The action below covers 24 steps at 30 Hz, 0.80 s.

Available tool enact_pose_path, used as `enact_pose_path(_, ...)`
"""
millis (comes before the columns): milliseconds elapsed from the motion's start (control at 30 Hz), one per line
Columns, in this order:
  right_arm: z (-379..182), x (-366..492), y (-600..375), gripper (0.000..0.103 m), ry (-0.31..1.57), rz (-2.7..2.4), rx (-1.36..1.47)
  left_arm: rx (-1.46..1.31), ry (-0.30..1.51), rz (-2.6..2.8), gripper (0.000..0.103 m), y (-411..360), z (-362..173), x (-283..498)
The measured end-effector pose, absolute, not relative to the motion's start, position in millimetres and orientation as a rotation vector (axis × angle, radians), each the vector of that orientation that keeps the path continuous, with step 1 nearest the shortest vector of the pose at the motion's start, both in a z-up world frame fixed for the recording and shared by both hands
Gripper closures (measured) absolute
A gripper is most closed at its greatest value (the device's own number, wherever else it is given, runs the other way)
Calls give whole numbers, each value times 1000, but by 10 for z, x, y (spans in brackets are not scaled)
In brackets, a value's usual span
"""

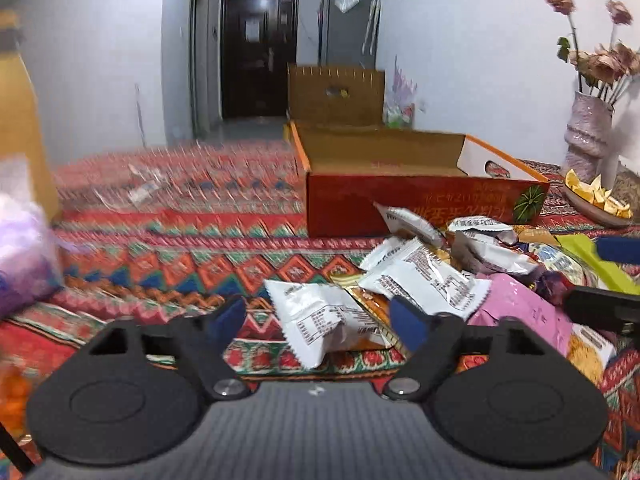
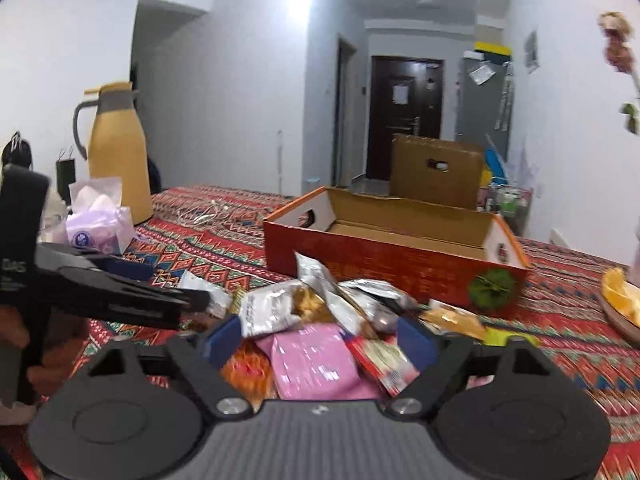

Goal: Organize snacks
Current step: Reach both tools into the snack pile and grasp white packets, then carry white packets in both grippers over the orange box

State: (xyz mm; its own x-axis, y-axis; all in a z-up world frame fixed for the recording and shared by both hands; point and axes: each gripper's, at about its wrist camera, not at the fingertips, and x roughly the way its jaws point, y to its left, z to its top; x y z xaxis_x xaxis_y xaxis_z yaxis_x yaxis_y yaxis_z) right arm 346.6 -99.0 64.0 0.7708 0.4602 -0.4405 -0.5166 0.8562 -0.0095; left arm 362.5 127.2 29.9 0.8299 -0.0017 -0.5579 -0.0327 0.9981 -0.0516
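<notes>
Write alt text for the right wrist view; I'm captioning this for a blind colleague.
The open right gripper hovers over a pile of snack packets on a patterned tablecloth, with an open red cardboard box just behind. The left gripper reaches in from the left.

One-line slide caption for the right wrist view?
Open right gripper poised over a pink packet in the snack pile, empty red cardboard box waiting behind on the patterned tablecloth.

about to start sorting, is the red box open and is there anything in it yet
Open and seemingly empty: the red box has no lid over it, and the right wrist view shows only bare cardboard floor. The snack packets lie outside on the tablecloth.
</notes>
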Motion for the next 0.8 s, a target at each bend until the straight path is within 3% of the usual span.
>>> enact_pose_path(100,576,3723,-769,39,478,547,-160,-136,635,-19,41,1381,198,3800)
enact_pose_path(133,555,3806,-702,39,493,555,-162,-157,638,-29,54,1411,173,3828)
enact_pose_path(233,485,3965,-513,39,516,580,-165,-196,629,-32,64,1493,141,3845)
enact_pose_path(367,377,4117,-208,40,541,601,-225,-204,615,-5,68,1613,200,3740)
enact_pose_path(433,310,4162,-62,45,555,602,-262,-196,608,1,70,1643,224,3689)
enact_pose_path(467,278,4179,-19,54,564,604,-275,-190,607,1,70,1649,234,3660)
enact_pose_path(800,332,4060,-169,64,547,566,-251,-132,576,-1,73,1473,397,3380)
